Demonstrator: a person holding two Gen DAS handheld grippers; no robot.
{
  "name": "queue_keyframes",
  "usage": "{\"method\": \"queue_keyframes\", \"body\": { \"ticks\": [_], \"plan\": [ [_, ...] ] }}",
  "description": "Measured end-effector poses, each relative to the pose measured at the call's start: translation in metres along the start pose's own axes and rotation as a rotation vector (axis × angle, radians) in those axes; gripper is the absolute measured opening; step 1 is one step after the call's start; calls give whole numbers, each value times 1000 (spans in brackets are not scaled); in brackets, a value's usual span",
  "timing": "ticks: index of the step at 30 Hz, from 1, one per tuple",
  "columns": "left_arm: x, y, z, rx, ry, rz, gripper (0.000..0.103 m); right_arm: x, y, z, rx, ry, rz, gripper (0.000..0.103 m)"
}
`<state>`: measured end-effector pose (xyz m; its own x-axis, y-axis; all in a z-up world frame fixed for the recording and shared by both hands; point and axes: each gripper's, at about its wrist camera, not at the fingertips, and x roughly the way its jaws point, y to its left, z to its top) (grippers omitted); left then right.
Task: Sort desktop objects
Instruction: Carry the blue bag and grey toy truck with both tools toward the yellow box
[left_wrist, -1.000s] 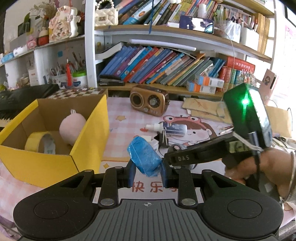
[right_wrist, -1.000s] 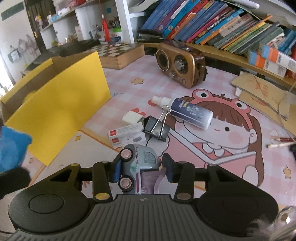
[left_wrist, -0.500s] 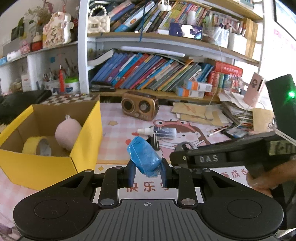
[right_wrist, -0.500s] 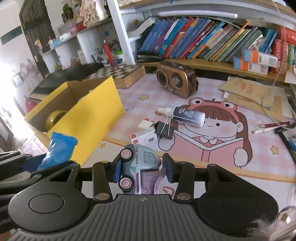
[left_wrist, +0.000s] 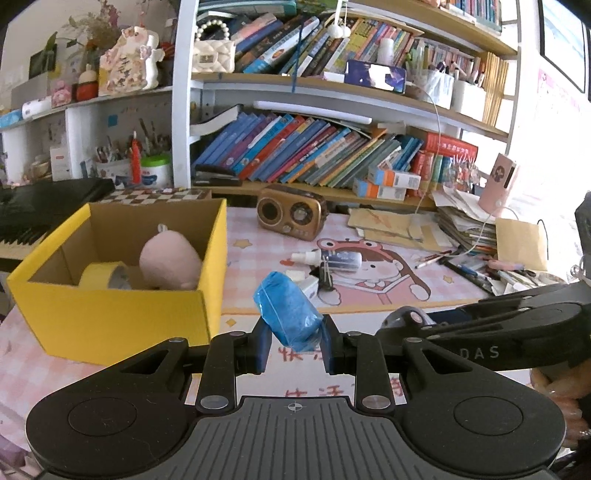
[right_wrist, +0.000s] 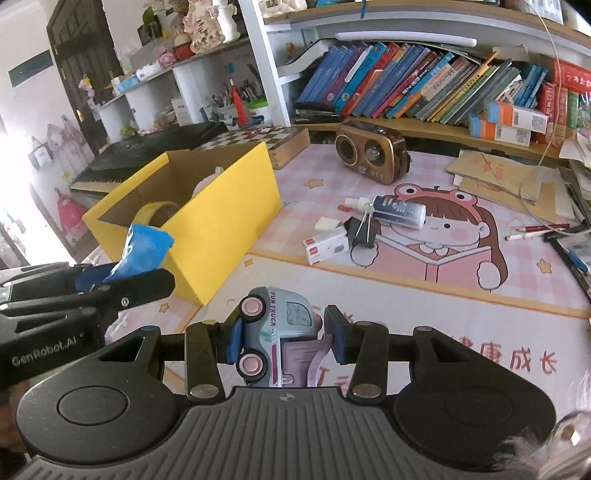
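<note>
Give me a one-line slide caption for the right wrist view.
Right gripper clamps a toy truck above the pink mat, beside the yellow box.

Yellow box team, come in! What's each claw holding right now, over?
Left gripper shut on blue packet. Right gripper shut on toy truck. Yellow box open, tape roll and pink plush inside. Nothing blocking.

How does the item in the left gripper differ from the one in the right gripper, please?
The left gripper holds a blue packet, soft and crinkled; the right gripper holds a toy truck, rigid, pale blue with pink wheels, turned on its side. Both are clamped and lifted off the desk.
</note>
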<state>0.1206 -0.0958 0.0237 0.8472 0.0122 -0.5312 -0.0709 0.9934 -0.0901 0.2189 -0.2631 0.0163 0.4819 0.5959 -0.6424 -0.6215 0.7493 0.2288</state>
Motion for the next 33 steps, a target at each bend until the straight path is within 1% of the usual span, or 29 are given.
{"method": "queue_keyframes", "body": {
  "ticks": [12,24,33],
  "plan": [
    [-33,37,-22,-7,1,-36,27,-4,54,-19,7,21,-43,42],
    [-68,72,-42,-20,2,-46,27,-4,105,-39,21,50,-50,42],
    [-91,94,-56,-27,1,-49,27,-6,147,-54,-7,51,-39,42]
  ]
}}
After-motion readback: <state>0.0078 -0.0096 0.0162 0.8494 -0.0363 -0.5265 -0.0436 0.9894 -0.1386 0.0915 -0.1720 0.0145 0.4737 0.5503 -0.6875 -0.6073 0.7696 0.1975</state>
